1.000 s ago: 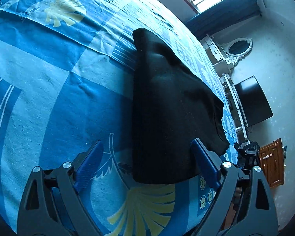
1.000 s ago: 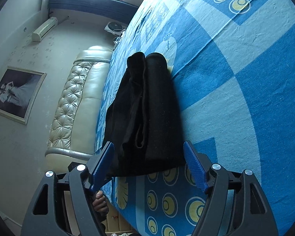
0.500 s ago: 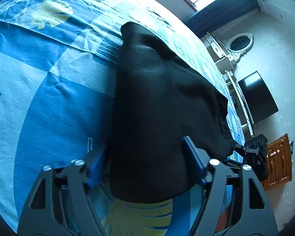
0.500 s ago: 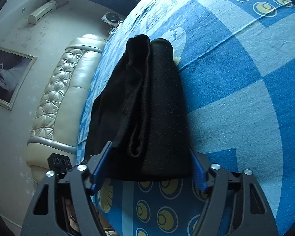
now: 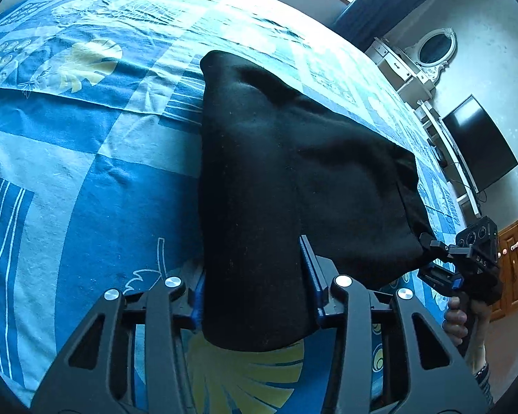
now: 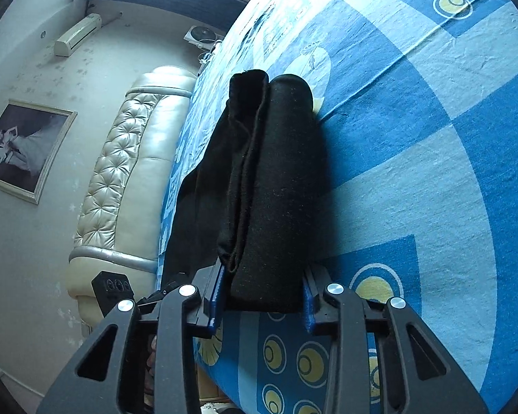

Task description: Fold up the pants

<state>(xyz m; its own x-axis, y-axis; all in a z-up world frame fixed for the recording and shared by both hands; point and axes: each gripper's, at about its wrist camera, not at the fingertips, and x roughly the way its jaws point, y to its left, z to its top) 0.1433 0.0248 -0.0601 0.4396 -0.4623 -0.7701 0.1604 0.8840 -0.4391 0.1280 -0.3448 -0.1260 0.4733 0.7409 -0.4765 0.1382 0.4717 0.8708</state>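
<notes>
Left wrist view: mounted low at the near edge of the bed (image 5: 86,179), facing across it, close on the black pants (image 5: 276,172). Right wrist view: same edge, facing along the same pants (image 6: 276,179) toward the headboard (image 6: 121,179). Both close-range.

The black pants (image 5: 293,172) lie folded into a thick, layered bundle on the blue patterned bed (image 5: 86,172), near its edge, their near end pinched at two corners, stacked edges showing along one side.

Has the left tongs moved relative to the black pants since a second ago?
Yes. The left tongs advanced onto the near end of the black pants and narrowed around it; the bedsheet leaf print now sits beneath.
</notes>
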